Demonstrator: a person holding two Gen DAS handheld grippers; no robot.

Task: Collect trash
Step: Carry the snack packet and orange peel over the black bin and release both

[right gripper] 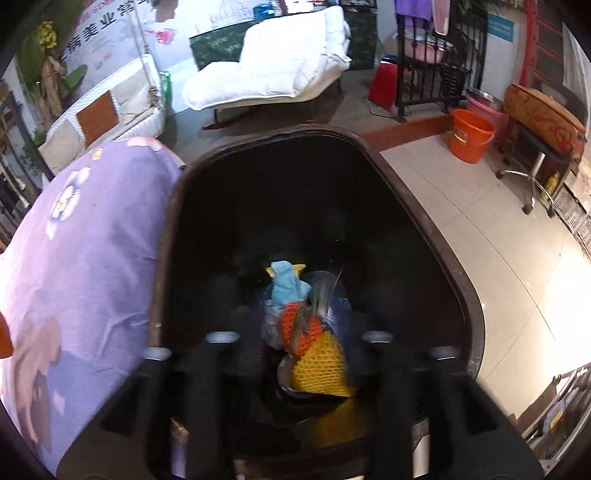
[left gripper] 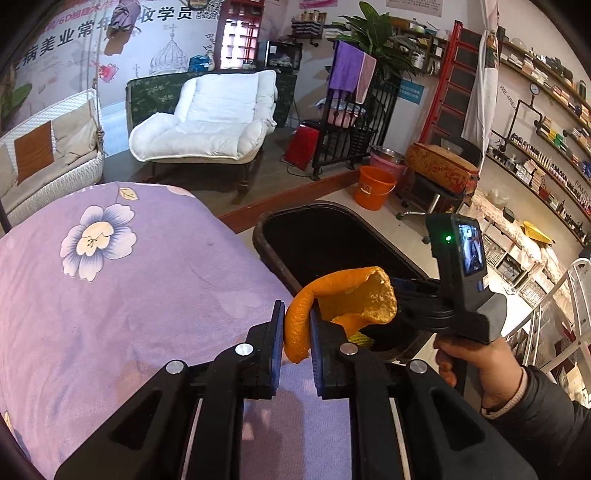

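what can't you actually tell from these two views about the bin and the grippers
- Right wrist view: right gripper fingertips, smeared by motion blur.
- Right wrist view: the streaked item above the yellow net, too blurred to identify.
- Left wrist view: trash bin contents, hidden by the orange peel in the left gripper.

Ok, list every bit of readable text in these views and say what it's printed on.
"美业常年" and "收学员": wall banner, in large characters, partly cut off.
"WE ARE": right wall, beside the pipe shelving.
"FAMILY": right wall, between the curved shelves.
Blue wall sign: too small to read.
Orange bucket label: too blurred to read.
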